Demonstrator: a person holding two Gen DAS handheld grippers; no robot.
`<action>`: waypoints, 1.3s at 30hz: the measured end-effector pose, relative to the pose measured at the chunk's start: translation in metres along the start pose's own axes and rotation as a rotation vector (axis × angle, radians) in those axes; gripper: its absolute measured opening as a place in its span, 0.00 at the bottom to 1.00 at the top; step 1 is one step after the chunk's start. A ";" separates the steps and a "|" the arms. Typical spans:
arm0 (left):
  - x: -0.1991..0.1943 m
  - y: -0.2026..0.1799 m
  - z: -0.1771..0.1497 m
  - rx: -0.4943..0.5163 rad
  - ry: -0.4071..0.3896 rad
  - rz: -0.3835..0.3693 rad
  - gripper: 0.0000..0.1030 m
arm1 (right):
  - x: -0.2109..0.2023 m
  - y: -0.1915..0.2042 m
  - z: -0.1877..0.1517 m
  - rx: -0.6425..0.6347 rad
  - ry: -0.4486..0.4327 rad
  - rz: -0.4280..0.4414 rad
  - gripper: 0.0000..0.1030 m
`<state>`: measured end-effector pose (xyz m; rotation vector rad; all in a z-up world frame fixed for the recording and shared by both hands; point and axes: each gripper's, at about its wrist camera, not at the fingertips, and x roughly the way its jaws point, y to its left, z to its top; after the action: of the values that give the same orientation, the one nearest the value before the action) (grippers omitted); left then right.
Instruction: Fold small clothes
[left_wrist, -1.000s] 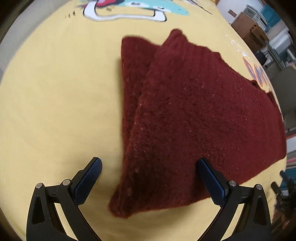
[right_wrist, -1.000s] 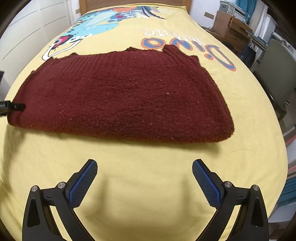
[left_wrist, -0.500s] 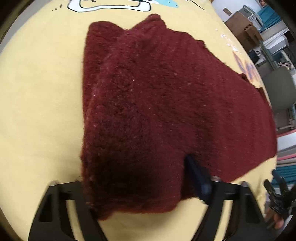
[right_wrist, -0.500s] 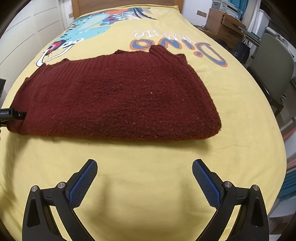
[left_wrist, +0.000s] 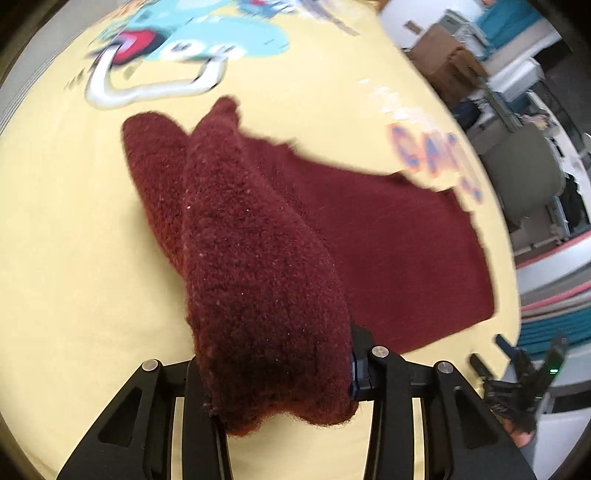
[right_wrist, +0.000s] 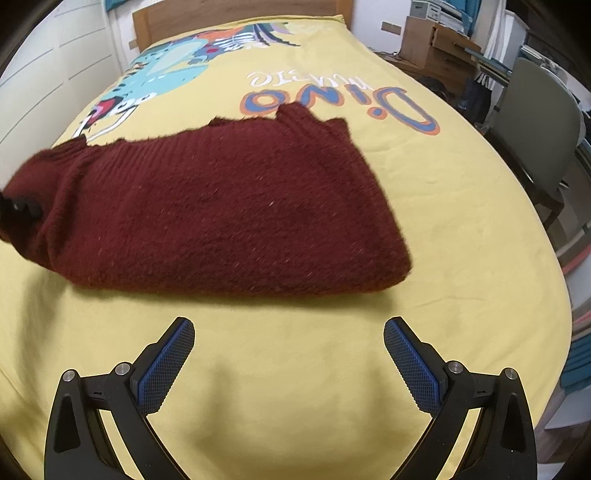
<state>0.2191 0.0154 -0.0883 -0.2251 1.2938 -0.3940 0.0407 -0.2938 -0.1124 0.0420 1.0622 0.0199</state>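
Note:
A dark red fuzzy knit sweater (right_wrist: 221, 214) lies folded on the yellow bedspread (right_wrist: 295, 387). My left gripper (left_wrist: 275, 373) is shut on the sweater's left end (left_wrist: 258, 277) and holds that end bunched and raised above the bed; its pads are hidden by the cloth. In the right wrist view the left gripper shows as a dark shape at the sweater's left end (right_wrist: 18, 210). My right gripper (right_wrist: 288, 365) is open and empty, just above the bedspread in front of the sweater's near folded edge.
The bedspread carries a dinosaur print (right_wrist: 173, 70) and "Dino" lettering (right_wrist: 340, 103). A grey-green chair (right_wrist: 539, 125) and wooden shelves with boxes (right_wrist: 436, 40) stand past the bed's right edge. White cupboard doors (right_wrist: 44, 66) are on the left.
My left gripper slid onto the sweater's left end, closed on it and lifted it. My right gripper stayed open and moved a little nearer the sweater.

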 end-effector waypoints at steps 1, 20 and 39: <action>-0.004 -0.017 0.007 0.024 -0.006 -0.002 0.31 | -0.001 -0.004 0.002 0.006 -0.004 0.001 0.99; 0.139 -0.247 0.006 0.387 0.125 0.175 0.35 | -0.029 -0.105 0.021 0.109 -0.019 -0.083 0.99; 0.077 -0.235 0.005 0.284 0.057 0.154 0.98 | -0.031 -0.117 0.009 0.190 0.008 -0.016 0.99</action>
<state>0.2035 -0.2309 -0.0660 0.1252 1.2850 -0.4497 0.0327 -0.4119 -0.0866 0.2054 1.0697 -0.0958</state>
